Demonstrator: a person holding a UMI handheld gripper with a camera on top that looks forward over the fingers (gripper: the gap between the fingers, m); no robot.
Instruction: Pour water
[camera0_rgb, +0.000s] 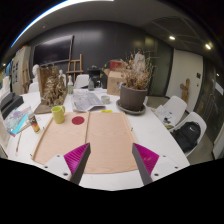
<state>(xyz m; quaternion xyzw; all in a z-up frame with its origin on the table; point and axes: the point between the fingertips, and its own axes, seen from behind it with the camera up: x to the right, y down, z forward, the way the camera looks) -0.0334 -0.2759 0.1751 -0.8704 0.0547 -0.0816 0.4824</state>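
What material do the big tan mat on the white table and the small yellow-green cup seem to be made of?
The tan mat looks like leather or thick paperboard: flat, matte, with a seam down the middle. The yellow-green cup looks like plastic or glazed ceramic: uniform colour; too small to tell which. The open gripper holds nothing above the white table.

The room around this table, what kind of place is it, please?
Probably an office or shared studio. A large white table holds brown paper sheets, a potted plant with dried stems and a yellow cup; white chairs stand beside it. The gripper hovers over the paper, jaws open and empty.
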